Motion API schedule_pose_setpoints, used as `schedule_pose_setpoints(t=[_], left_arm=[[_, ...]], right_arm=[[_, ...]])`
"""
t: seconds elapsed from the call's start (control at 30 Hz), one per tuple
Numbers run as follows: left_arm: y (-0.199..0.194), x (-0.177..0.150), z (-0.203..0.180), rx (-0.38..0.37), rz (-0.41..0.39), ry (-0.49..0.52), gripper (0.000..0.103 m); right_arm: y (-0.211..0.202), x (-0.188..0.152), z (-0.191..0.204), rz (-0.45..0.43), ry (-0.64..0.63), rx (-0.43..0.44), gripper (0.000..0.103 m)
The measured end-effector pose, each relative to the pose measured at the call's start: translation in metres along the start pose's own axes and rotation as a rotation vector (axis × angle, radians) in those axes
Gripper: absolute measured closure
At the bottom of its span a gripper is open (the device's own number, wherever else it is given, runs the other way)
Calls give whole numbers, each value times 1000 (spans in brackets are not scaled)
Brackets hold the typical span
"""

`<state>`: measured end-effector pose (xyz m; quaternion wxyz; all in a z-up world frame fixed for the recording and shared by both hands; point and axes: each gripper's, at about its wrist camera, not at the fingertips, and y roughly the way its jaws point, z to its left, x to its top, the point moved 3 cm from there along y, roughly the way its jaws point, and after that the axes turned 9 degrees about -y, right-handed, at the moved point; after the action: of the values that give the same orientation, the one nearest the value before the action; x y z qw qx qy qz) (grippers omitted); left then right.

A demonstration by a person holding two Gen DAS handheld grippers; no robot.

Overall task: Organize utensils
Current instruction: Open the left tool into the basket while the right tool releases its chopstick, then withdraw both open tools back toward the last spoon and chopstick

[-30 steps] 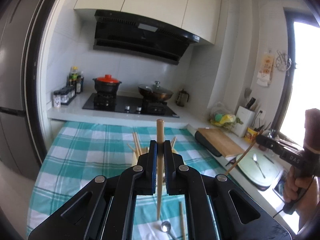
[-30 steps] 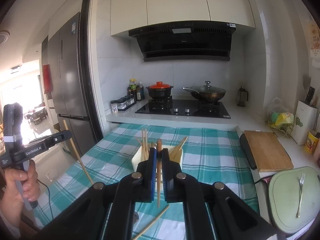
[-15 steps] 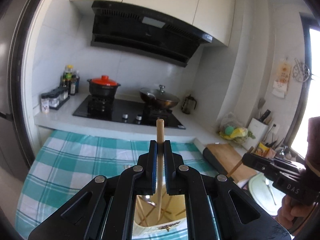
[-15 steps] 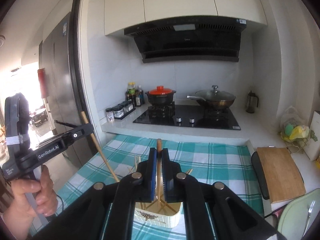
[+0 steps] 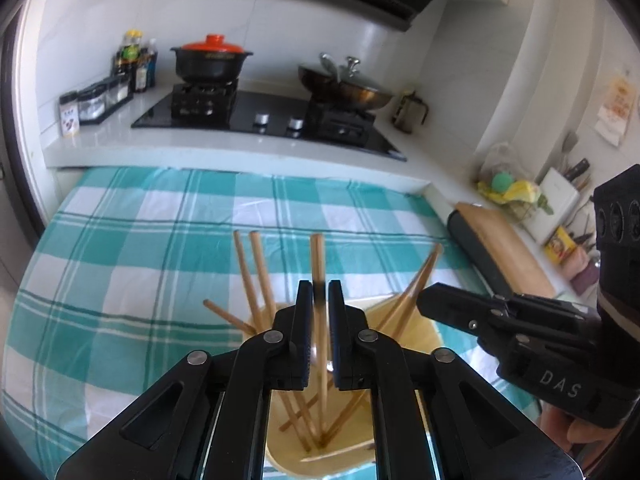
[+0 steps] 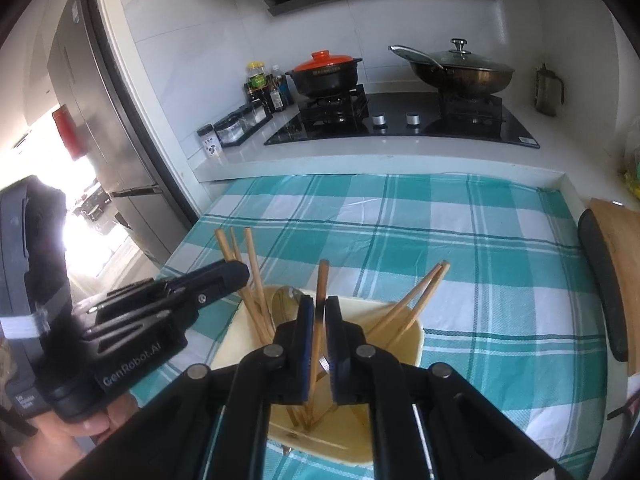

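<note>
A cream utensil holder (image 5: 428,332) stands on the teal checked cloth (image 5: 160,248), with several wooden chopsticks fanned out of it. My left gripper (image 5: 320,292) hangs right over it. Its jaws are opening around an upright chopstick (image 5: 317,256) whose lower end is inside the holder. My right gripper (image 6: 319,304) is over the same holder (image 6: 412,332). Its jaws are opening too, and a slightly tilted chopstick (image 6: 322,280) stands loose between them with its tip in the holder. A metal spoon (image 6: 284,296) leans inside. The two grippers sit side by side.
Behind the cloth a white counter carries a black hob (image 5: 264,116), a red-lidded pot (image 5: 210,60) and a lidded wok (image 5: 348,84). A wooden cutting board (image 5: 504,248) lies to the right. The fridge (image 6: 92,128) stands on the left. A hand (image 6: 104,420) holds the left gripper.
Both grippers have come forward and down, from above the table to right over the holder. The two chopsticks' lower ends now sit inside it, and both pairs of jaws have parted slightly.
</note>
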<state>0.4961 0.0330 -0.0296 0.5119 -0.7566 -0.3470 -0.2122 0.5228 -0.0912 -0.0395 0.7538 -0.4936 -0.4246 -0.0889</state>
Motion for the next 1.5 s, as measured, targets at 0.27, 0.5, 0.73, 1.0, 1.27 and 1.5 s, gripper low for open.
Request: schedule_pose_setpoints(t=[0.27, 0.5, 0.73, 1.0, 1.27, 1.5], left_arm=[[-38, -25, 17, 41, 2, 18, 39], [-94, -131, 43, 129, 135, 80, 31], [-130, -258, 55, 176, 196, -6, 29], [-134, -306, 36, 203, 154, 68, 29], [-143, -309, 47, 214, 133, 27, 27], [-147, -309, 56, 223, 122, 15, 25]], right_arm=[[-14, -11, -10, -24, 44, -13, 68], [-75, -84, 10, 19, -50, -64, 63], [-114, -223, 39, 94, -59, -178, 62], [-110, -303, 83, 132, 54, -98, 64], [-48, -293, 120, 244, -60, -83, 81], [-66, -315, 88, 326, -55, -232, 84]])
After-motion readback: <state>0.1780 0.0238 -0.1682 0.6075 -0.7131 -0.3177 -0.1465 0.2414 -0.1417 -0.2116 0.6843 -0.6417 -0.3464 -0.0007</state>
